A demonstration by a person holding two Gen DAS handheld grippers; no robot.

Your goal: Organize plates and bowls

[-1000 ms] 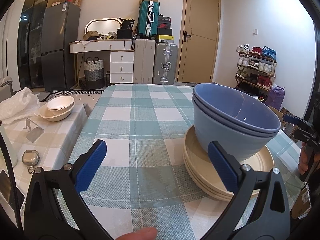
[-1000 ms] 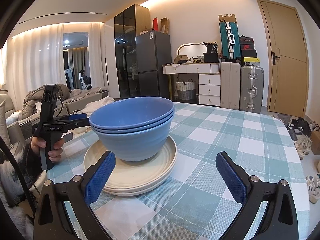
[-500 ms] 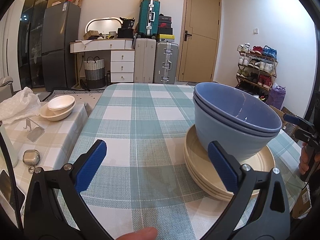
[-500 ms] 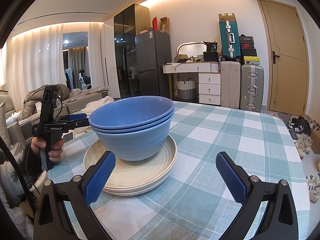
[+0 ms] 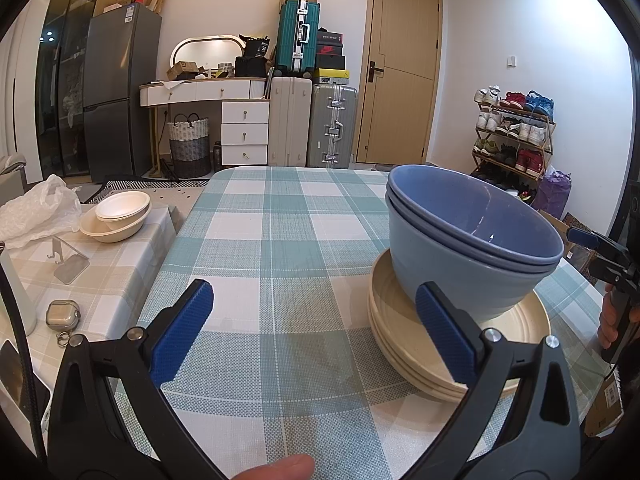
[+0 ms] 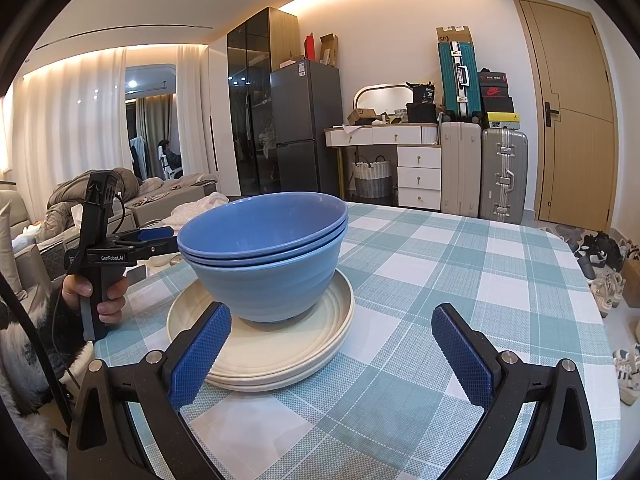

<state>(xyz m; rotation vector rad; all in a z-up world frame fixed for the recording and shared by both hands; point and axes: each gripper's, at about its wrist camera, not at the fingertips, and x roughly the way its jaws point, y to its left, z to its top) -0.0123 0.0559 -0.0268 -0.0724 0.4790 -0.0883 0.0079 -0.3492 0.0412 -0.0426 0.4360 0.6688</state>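
Blue bowls, nested, sit on stacked cream plates at centre frame on the checked tablecloth. Left gripper and right gripper both hang spread and empty. Sorting looks finished; next probably calls for withdrawal.

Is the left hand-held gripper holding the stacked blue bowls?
No: the left hand-held gripper is open, beside the stacked blue bowls.

Both wrist views sit low, close — sharing the stacked bowls from opposite sides.
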